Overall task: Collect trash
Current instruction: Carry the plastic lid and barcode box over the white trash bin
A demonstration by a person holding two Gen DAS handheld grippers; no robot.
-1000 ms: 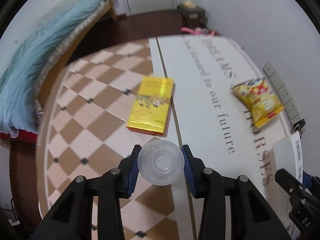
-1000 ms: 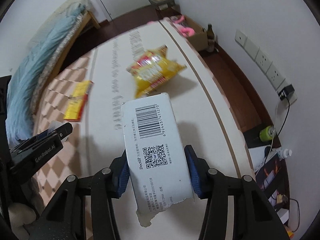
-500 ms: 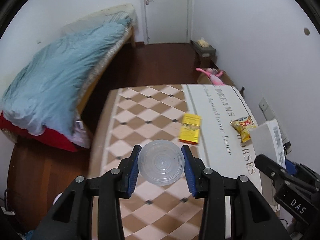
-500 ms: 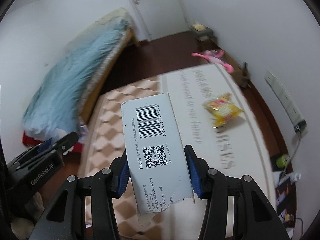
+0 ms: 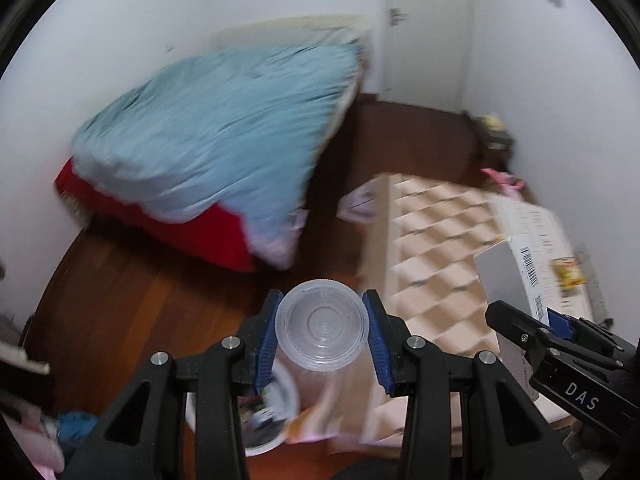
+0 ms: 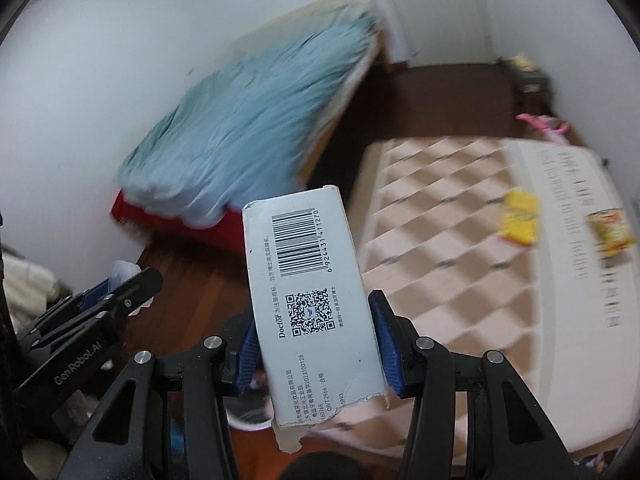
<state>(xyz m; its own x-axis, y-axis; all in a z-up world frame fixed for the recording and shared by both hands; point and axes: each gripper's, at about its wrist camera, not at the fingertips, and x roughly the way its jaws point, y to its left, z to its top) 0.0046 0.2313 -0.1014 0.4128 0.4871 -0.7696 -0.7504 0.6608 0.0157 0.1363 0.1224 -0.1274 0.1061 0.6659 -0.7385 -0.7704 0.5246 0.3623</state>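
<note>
- At the far left we see a bed (image 5: pixel 224 136) under a light blue quilt (image 6: pixel 248 128), with red fabric (image 5: pixel 200 228) showing at its near end; it stands against the white wall.
- Dark wooden floor (image 5: pixel 132 292) runs between the bed and the counter (image 5: pixel 440 248), and a white door (image 5: pixel 424 24) closes the far end of the room.
- Our left claw (image 5: pixel 322 330) is clamped on a clear plastic cup (image 5: pixel 322 326), its round base facing the camera; it hangs over the floor just off the counter's left edge.
- Below it, on the floor, sits a white bin (image 5: pixel 280 412); its contents are too blurred to name.
- Our right claw (image 6: pixel 314 334) grips a white carton (image 6: pixel 310 292) with a barcode and QR code, torn at its near end, held upright off the counter's left edge.
- The counter carries a checkered cover with a lettered white strip along its right side.
- A yellow packet (image 6: pixel 519 222) lies on the checks by the strip, and a yellow snack bag (image 6: pixel 612 232) lies on the strip itself.
</note>
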